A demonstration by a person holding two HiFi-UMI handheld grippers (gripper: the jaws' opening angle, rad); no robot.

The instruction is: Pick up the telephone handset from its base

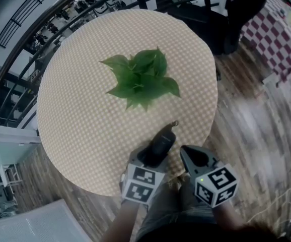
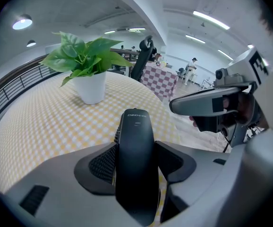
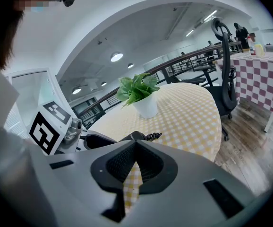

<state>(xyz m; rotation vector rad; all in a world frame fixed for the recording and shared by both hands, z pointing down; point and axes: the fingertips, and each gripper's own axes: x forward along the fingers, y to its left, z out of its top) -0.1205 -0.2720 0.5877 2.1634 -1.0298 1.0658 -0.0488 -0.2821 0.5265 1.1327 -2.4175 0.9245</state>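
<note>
A black telephone handset [image 1: 160, 144] lies near the front edge of the round table [image 1: 75, 100], with its coiled cord [image 1: 173, 124] trailing from its far end. My left gripper [image 1: 155, 155] straddles it. In the left gripper view the handset [image 2: 135, 164] fills the gap and both pads [image 2: 101, 164] rest against its sides. The base is hidden under the handset and the jaws. My right gripper [image 1: 185, 151] hovers just right of the handset, its fingertips touching with nothing between them [image 3: 135, 145]. From there the handset's end [image 3: 132, 137] and cord [image 3: 154, 136] show just past the tips.
A leafy plant [image 1: 143, 77] in a white pot [image 2: 91, 89] stands mid-table on the yellow checked cloth. A black office chair [image 1: 221, 19] and a purple checked table [image 1: 271, 29] stand beyond the far right edge. A dark railing [image 1: 14, 39] curves along the left.
</note>
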